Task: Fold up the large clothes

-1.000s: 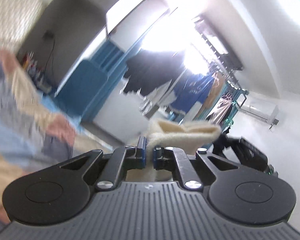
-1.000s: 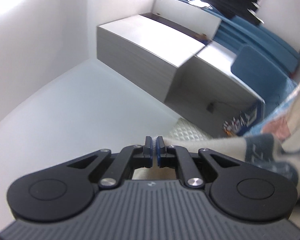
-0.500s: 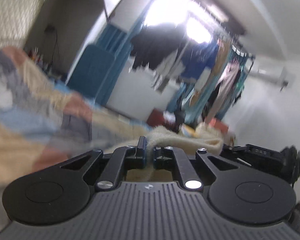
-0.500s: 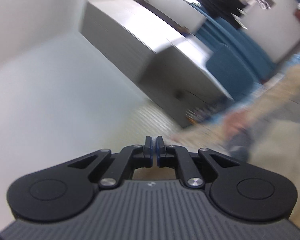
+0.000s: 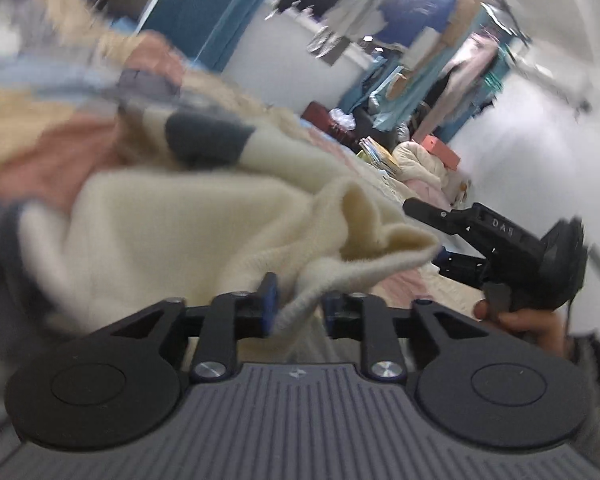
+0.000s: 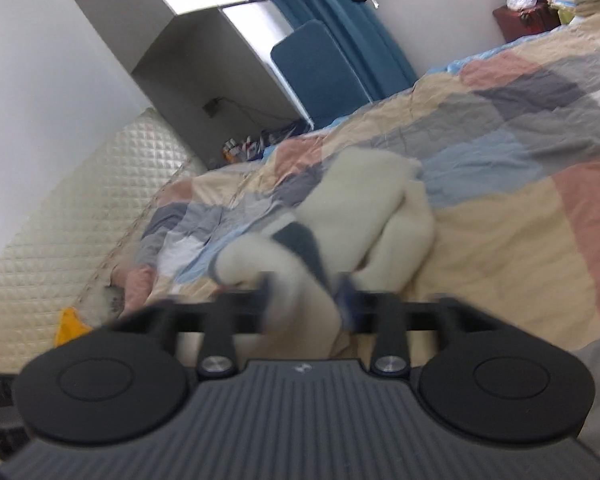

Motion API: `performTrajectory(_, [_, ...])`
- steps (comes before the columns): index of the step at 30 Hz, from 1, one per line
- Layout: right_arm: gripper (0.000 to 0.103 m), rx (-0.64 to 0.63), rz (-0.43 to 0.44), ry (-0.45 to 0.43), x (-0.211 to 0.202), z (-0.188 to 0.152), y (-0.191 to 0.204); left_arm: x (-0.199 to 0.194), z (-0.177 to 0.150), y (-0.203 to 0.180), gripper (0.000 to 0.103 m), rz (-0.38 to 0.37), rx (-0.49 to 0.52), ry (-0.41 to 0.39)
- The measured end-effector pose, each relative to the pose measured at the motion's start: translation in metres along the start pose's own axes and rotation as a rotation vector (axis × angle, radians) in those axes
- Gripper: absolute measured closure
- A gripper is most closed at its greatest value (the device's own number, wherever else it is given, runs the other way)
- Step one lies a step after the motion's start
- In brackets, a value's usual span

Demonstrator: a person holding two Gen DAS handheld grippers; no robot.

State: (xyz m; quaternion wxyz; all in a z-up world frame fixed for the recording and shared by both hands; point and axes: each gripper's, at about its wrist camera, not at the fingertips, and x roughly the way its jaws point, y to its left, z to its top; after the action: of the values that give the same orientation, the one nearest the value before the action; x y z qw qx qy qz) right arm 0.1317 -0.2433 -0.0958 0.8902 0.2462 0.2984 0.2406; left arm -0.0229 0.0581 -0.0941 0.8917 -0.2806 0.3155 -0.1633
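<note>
A cream knit garment [image 5: 187,216] with dark grey patches lies bunched on the patchwork bed. In the left wrist view my left gripper [image 5: 297,306] is open, with a cream edge of the garment lying loose between its fingers. The right gripper's body [image 5: 500,248] shows at the right there, held in a hand. In the right wrist view my right gripper [image 6: 304,292] is open and blurred, with the garment [image 6: 376,208] between and just beyond its fingers.
The patchwork bedspread [image 6: 520,152] covers the bed. A quilted headboard [image 6: 59,216] is at the left, a blue chair [image 6: 320,72] and white cabinets [image 6: 171,12] behind. Hanging clothes [image 5: 428,20] and piled items [image 5: 420,160] stand past the bed's far end.
Both grippers swung down from facing the room to the bed, lowering the garment onto it. Both have opened; they were shut on the garment's edge before.
</note>
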Motion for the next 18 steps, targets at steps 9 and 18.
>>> performTrajectory(9, [0.035,-0.284,0.08,0.095,0.013,0.014,0.041,-0.027,-0.023,0.038,0.022,-0.063,-0.354,0.014])
performTrajectory(18, [0.038,-0.583,0.033,0.291,0.093,0.002,0.089,-0.025,-0.008,0.051,0.019,0.122,-0.441,0.046])
